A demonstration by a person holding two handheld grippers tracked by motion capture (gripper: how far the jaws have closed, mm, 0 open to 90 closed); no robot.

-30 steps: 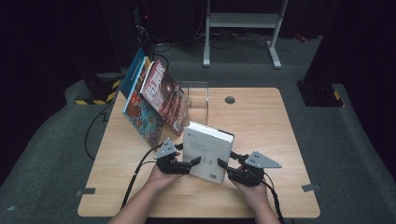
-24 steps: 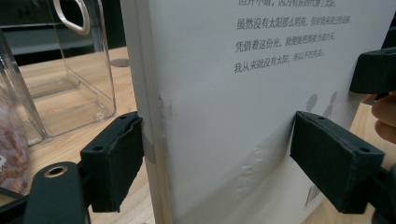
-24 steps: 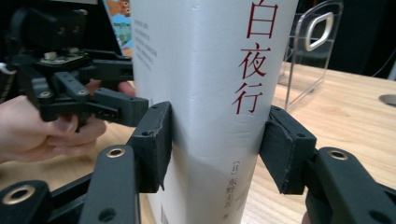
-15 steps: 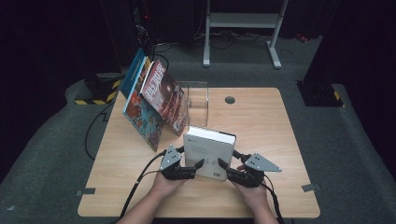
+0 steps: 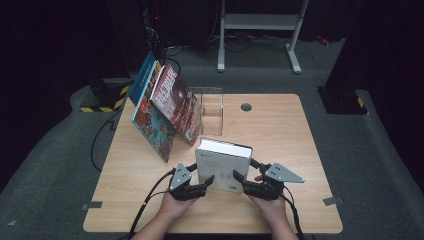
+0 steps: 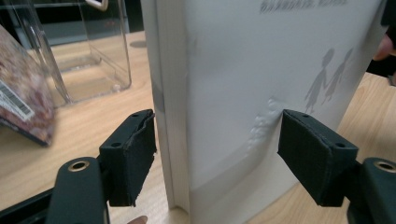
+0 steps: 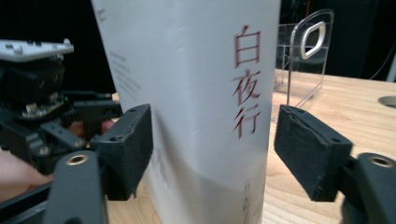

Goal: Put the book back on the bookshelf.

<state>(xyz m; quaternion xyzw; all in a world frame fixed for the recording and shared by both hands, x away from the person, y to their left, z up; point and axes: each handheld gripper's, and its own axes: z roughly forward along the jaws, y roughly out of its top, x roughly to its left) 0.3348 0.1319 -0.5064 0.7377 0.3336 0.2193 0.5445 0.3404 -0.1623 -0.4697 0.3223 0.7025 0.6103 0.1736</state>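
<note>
While the book (image 5: 223, 162) stood on end between them, left gripper (image 6: 217, 135): jaws apart and just closing in, astride the page-edge corner; the near pad sat a hair off the pages, with no squeeze on it.
Right gripper (image 7: 212, 140): jaws apart, just opened wider, astride the spine; a sliver of gap showed at the outer pad.
Book: upright on its bottom edge on the table (image 5: 280, 125), near my side, short of the clear stand (image 5: 212, 107) and the leaning magazines (image 5: 167, 110).
Risk, tipping: neither of my grips pinched it, so a nudge from one closing pad could have toppled it flat.
Risk, marking: a skewed bite on that corner might have creased the cover.
Risk, neighbours: a fall away from me could have knocked the stand.
</note>
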